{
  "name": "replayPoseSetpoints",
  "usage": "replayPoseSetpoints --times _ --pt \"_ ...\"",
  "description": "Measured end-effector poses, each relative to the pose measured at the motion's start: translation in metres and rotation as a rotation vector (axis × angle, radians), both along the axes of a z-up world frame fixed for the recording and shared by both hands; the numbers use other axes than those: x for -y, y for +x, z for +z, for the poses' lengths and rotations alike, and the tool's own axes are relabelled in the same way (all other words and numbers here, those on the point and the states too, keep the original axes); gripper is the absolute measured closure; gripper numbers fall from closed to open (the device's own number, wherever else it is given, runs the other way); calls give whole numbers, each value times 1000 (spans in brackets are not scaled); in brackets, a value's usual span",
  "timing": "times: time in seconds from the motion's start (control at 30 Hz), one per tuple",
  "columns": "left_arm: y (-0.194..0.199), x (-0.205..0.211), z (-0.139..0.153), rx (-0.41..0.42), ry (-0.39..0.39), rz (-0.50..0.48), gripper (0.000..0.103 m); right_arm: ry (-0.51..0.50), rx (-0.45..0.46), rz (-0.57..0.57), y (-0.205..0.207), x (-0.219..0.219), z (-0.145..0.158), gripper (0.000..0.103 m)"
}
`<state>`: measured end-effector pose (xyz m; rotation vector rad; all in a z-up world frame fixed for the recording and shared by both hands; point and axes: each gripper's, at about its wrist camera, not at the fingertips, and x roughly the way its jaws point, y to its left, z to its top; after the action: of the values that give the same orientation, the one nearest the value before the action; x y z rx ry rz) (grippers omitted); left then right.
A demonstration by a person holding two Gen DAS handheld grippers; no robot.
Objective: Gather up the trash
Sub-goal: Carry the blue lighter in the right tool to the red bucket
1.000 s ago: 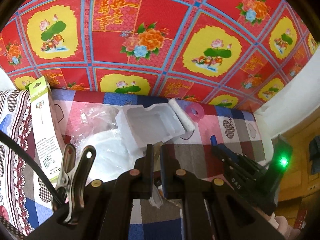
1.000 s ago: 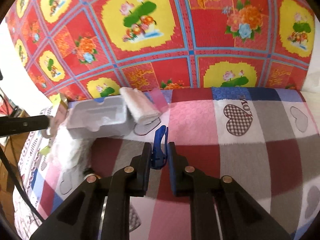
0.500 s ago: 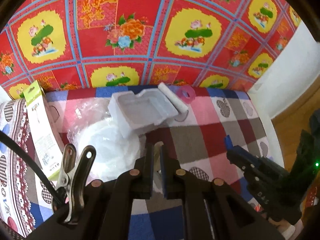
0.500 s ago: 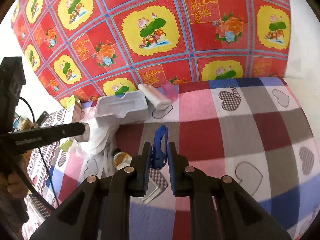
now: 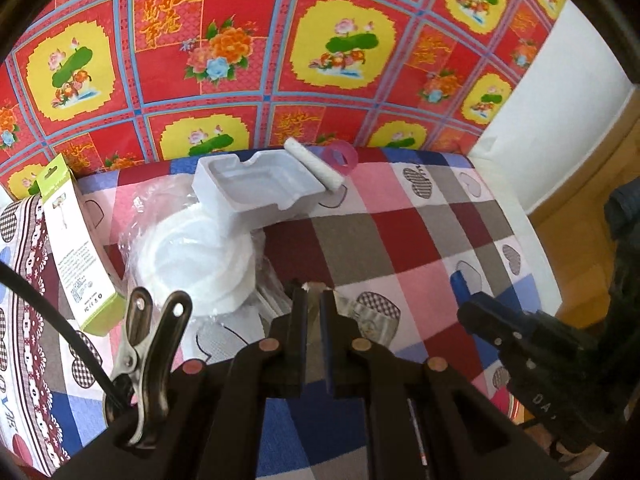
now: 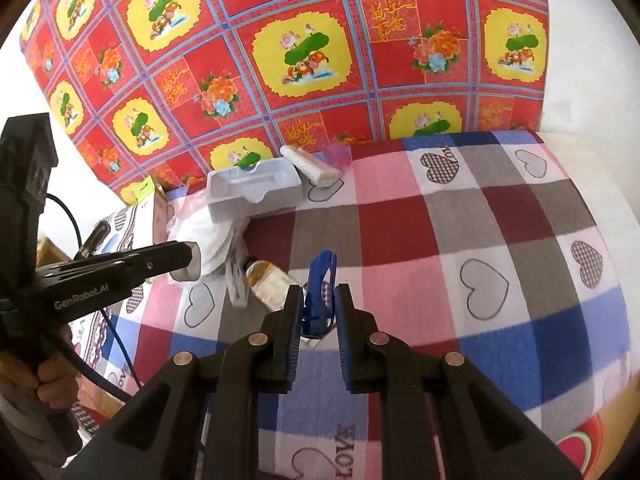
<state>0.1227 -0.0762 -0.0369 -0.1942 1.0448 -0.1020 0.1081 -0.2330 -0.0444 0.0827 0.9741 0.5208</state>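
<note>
Right gripper point(image 6: 316, 312), lower centre of right view, clenched on blue plastic clip point(image 6: 318, 286); clip seen protruding upward between pads. Left gripper point(image 5: 314, 300), lower centre of left view, closed; small pale scrap seen at fingertips, grip on it not certain. Trash grouped upper left on checked cloth point(image 6: 500, 248): white foam tray point(image 5: 256, 188), white roll point(image 5: 316, 164) touching tray, bagged white plates point(image 5: 196, 256), small bottle point(image 6: 268, 284) near right pads. Green-white box point(image 5: 76, 248) at left edge.

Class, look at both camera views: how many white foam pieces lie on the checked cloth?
2: a moulded foam tray near the floral backdrop, and a foam roll touching its right end. More may hide under the clear plastic bag.
</note>
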Motion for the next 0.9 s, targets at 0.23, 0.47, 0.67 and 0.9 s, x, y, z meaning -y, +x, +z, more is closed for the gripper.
replayPoseSetpoints --times 0.23,0.47,0.67,0.9 --pt "-16 2 8 25 -3 -42 97 -1 2 -31 -17 -1 5 86" --pt "-28 9 13 34 -8 -87 97 13 18 -59 -34 3 13 86" --pt "-38 19 17 44 -13 -128 97 22 25 -108 -49 18 17 86" --pt "-42 36 17 36 -12 -184 97 40 45 -179 -68 43 23 86"
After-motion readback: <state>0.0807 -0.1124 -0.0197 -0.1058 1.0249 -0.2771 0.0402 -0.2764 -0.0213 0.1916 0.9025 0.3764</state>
